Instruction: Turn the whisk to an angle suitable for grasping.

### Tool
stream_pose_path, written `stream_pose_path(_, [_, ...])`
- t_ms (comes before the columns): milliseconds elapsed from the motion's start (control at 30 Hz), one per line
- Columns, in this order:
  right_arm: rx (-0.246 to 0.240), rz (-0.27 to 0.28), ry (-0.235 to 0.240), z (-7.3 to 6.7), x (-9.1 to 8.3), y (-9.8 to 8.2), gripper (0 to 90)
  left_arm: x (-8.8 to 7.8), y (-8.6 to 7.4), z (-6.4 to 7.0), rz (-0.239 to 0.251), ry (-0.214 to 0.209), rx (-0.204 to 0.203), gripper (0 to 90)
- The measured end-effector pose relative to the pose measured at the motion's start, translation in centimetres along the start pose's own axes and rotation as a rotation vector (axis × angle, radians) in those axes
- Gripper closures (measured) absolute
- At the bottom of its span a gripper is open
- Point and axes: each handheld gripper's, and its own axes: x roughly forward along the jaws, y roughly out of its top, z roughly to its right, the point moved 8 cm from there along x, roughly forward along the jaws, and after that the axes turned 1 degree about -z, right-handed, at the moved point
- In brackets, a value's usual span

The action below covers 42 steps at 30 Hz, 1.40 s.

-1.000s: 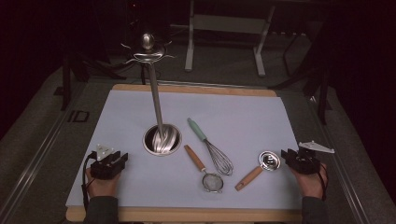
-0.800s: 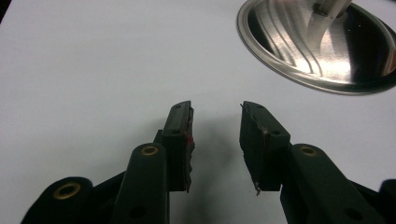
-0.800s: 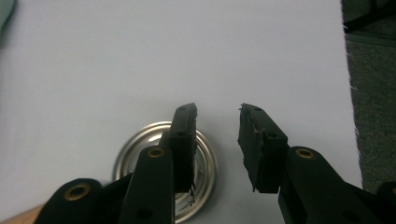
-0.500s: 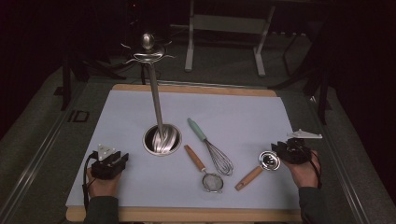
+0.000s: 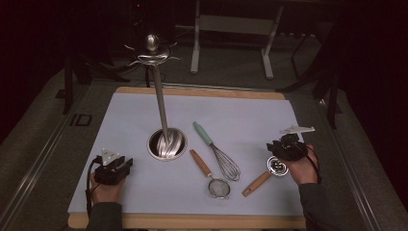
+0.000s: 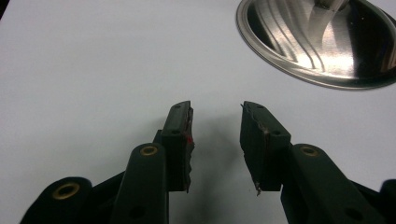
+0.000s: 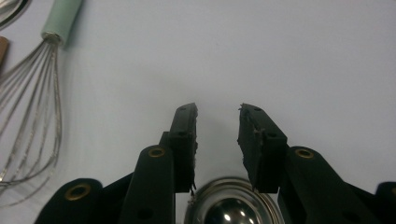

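A steel utensil stand has its round base [image 5: 167, 143] on the white mat [image 5: 240, 110] and a tall pole topped by a ring of hooks [image 5: 153, 50]. To its right lie a whisk [image 5: 217, 150] with a mint handle, a small strainer [image 5: 210, 177] with a wooden handle, and a steel scoop [image 5: 269, 172] with a wooden handle. My right gripper [image 5: 276, 146] hovers open just over the scoop's bowl [image 7: 229, 207], holding nothing; the whisk [image 7: 32, 102] lies to its left. At the mat's near left my left gripper [image 5: 126, 163] rests open and empty, pointing toward the stand base [image 6: 322, 42].
The mat lies on a wooden board [image 5: 192, 222] whose edge shows at the front and back. Dark floor and metal frame legs [image 5: 231, 29] lie beyond the far side. Bare mat stretches between the left gripper and the stand.
My right gripper has moved left from the mat's right edge and lifted a little, and it now hangs over the scoop's bowl. The left gripper has stayed put.
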Motion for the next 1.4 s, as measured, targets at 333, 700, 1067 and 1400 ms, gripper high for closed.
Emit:
stream_pose_path(333, [-0.046, -0.009, 0.015, -1.4, 0.4, 1.7, 66.4, 0.0, 0.0, 0.0, -0.002, 0.002, 0.004, 63.9])
stream_pose_path(700, [-0.063, -0.019, 0.037, -2.6, 1.0, 2.9, 65.9, 0.0, 0.0, 0.0, -0.003, 0.002, 0.003, 64.0])
stream_pose_path(1067, [-0.094, -0.026, 0.059, -4.1, 1.5, 4.0, 66.0, 0.1, 0.0, 0.1, -0.009, 0.006, 0.009, 64.1])
stream_pose_path(1400, [-0.135, -0.025, 0.087, -6.2, 1.5, 5.6, 72.3, 0.1, 0.0, 0.2, -0.010, 0.010, 0.018, 64.2])
